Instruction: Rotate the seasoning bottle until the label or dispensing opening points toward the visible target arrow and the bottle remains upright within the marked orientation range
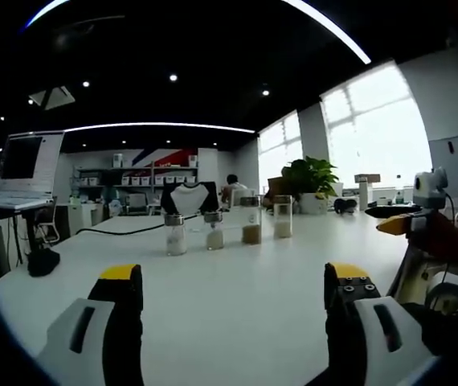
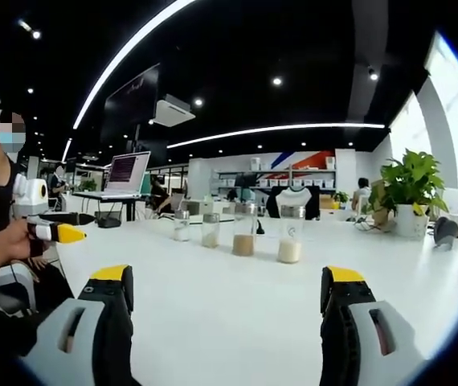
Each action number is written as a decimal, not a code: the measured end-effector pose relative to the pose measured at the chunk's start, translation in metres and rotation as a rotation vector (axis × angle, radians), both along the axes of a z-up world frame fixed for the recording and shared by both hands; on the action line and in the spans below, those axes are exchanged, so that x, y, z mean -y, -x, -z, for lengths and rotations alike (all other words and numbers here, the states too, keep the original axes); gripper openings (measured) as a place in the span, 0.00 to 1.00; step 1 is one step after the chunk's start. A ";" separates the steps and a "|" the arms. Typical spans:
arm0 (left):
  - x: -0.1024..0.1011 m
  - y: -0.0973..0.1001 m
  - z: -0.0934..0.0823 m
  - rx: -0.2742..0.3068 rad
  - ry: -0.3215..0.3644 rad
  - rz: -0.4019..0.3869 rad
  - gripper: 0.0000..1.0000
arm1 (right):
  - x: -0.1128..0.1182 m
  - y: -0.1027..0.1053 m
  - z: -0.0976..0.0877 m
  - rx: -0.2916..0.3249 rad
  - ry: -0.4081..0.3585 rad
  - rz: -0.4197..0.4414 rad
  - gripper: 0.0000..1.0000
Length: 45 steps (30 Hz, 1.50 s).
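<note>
In the left gripper view the left tool [image 1: 233,293] stands with its grey, yellow-tipped jaws spread wide and nothing between them, low over the bare white tabletop [image 1: 237,322]. The right tool [image 2: 225,293], in the right gripper view, is likewise wide apart and holding nothing. At the right edge of the left gripper view the right tool's yellow tip shows, held in a person's hand [image 1: 454,241].

Straight ahead of both tools, well apart from either, four clear glass seasoning bottles with metal caps stand upright in a row across the tabletop: a white-filled bottle [image 1: 176,235], a pale-filled bottle [image 1: 214,230], a brown-filled bottle [image 1: 251,220] and a cream-filled bottle [image 1: 282,216]. Their long axes are vertical. From the right gripper view the cream-filled bottle [image 2: 290,235] is the nearest, so the right tool seems the better placed for it. No target arrow can be made out.

Farther off sit a white laptop [image 1: 24,165] and a green potted plant [image 1: 309,181].
</note>
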State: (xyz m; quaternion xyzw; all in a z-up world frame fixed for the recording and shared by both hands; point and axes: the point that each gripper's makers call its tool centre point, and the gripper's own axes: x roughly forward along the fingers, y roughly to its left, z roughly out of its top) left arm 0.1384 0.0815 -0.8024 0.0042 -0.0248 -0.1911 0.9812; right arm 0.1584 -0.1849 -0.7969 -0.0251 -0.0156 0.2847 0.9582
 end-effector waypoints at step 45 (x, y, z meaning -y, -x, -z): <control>0.012 -0.022 0.001 -0.037 -0.040 0.044 1.00 | -0.008 0.001 0.012 -0.005 0.037 -0.035 0.99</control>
